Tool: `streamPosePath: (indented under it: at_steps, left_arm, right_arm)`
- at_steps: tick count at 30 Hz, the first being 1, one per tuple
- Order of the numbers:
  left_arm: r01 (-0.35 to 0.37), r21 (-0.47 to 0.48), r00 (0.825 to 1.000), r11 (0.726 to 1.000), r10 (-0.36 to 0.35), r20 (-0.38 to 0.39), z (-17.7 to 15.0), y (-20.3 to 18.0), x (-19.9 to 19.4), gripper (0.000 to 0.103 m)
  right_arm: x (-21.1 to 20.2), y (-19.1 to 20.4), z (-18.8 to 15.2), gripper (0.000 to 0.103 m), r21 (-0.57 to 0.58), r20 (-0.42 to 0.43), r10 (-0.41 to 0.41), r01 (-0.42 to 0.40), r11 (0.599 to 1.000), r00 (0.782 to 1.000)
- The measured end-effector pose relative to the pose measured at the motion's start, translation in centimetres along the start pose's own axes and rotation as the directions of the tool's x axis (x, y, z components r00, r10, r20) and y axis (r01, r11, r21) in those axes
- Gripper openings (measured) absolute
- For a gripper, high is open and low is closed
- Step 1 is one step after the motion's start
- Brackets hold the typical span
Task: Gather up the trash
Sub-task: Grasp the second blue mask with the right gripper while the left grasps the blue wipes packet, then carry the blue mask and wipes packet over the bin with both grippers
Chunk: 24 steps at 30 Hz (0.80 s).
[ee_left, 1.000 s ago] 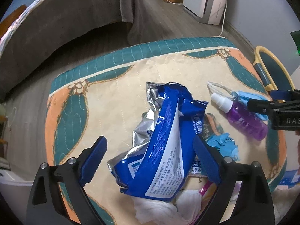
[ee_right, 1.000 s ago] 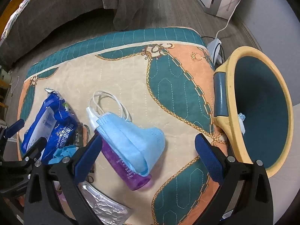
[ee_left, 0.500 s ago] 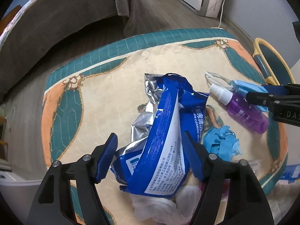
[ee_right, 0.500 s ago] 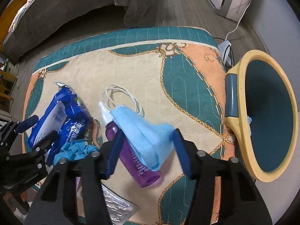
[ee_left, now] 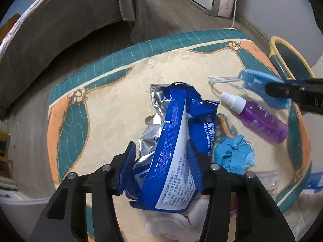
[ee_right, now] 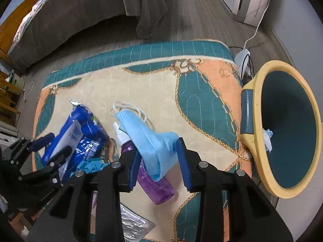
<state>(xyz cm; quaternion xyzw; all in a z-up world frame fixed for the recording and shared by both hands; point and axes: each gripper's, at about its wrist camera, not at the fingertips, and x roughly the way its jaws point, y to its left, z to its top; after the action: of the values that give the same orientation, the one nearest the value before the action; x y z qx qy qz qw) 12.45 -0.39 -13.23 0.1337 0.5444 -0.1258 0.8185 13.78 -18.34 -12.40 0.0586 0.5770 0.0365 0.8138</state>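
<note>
A crumpled blue and silver wipes package point(ee_left: 173, 121) lies on the patterned mat point(ee_left: 113, 104). My left gripper point(ee_left: 160, 144) straddles its near end, the jaws closing and both pads pressing on the wrapper. A light blue face mask point(ee_right: 149, 139) is bunched between the pads of my right gripper point(ee_right: 159, 145), whose jaws are also closing; the mask is lifted off the purple spray bottle point(ee_right: 155, 185) beneath it. The left gripper point(ee_right: 57, 142) shows at the right wrist view's left edge, on the package point(ee_right: 84, 133).
A yellow-rimmed teal bin point(ee_right: 278, 64) stands off the mat's right edge. Crumpled blue paper point(ee_left: 234, 153) and white tissue point(ee_left: 173, 221) lie near the package, a foil sachet point(ee_right: 133, 223) close by. A grey sofa, a white appliance and its cable sit beyond.
Both pairs of jaws narrowed from wide open onto their items. The mask folded up and rose off the bottle; the wrapper is squeezed narrower.
</note>
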Motion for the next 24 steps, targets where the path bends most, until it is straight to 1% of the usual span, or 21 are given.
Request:
streamPosePath:
  at_steps: [2, 5, 9, 10, 11, 12, 16, 20, 24]
  left_arm:
    - [0.001, -0.002, 1.0, 1.0, -0.001, 0.01, 0.1, -0.1, -0.2, 0.045]
    - [-0.007, 0.0, 0.999, 1.0, 0.007, 0.048, 0.6, -0.3, -1.2, 0.039]
    - [-0.028, -0.021, 0.991, 0.999, 0.031, 0.131, 1.9, 0.1, -3.5, 0.037]
    - [-0.033, -0.023, 0.988, 0.999, 0.036, 0.148, 2.2, 0.1, -4.0, 0.028]
    - [-0.04, -0.024, 0.985, 0.999, 0.044, 0.167, 2.5, 0.1, -4.7, 0.022]
    - [-0.047, -0.026, 0.983, 0.999, 0.051, 0.179, 2.8, 0.0, -5.2, 0.022]
    - [0.001, -0.048, 0.972, 0.999, 0.01, 0.235, 4.3, -0.4, -6.8, 0.021]
    - [0.025, -0.035, 0.966, 0.999, -0.016, 0.257, 4.9, -1.5, -7.6, 0.019]
    - [0.036, -0.013, 0.96, 0.999, -0.031, 0.278, 5.3, -3.0, -8.3, 0.019]
  right_arm:
    - [-0.6, -0.2, 0.3, 0.034, 0.007, 0.017, 0.006, -0.006, 1.0, 1.0]
    - [-1.5, -0.5, 0.7, 0.034, 0.016, 0.045, 0.015, -0.016, 1.0, 0.999]
    - [-3.1, -0.9, 1.4, 0.034, 0.026, 0.091, 0.033, -0.036, 0.999, 0.995]
    - [-3.4, -0.9, 1.5, 0.034, 0.027, 0.099, 0.036, -0.038, 0.999, 0.994]
    - [-3.7, -1.1, 1.7, 0.034, 0.029, 0.107, 0.04, -0.044, 0.999, 0.993]
    - [-4.1, -1.3, 1.8, 0.034, 0.033, 0.118, 0.045, -0.049, 0.998, 0.992]
    - [-5.8, -2.1, 2.3, 0.034, 0.041, 0.158, 0.054, -0.061, 0.997, 0.986]
    - [-6.9, -3.2, 2.4, 0.034, 0.062, 0.185, 0.064, -0.077, 0.995, 0.981]
    - [-7.8, -4.6, 2.4, 0.034, 0.075, 0.206, 0.054, -0.071, 0.995, 0.977]
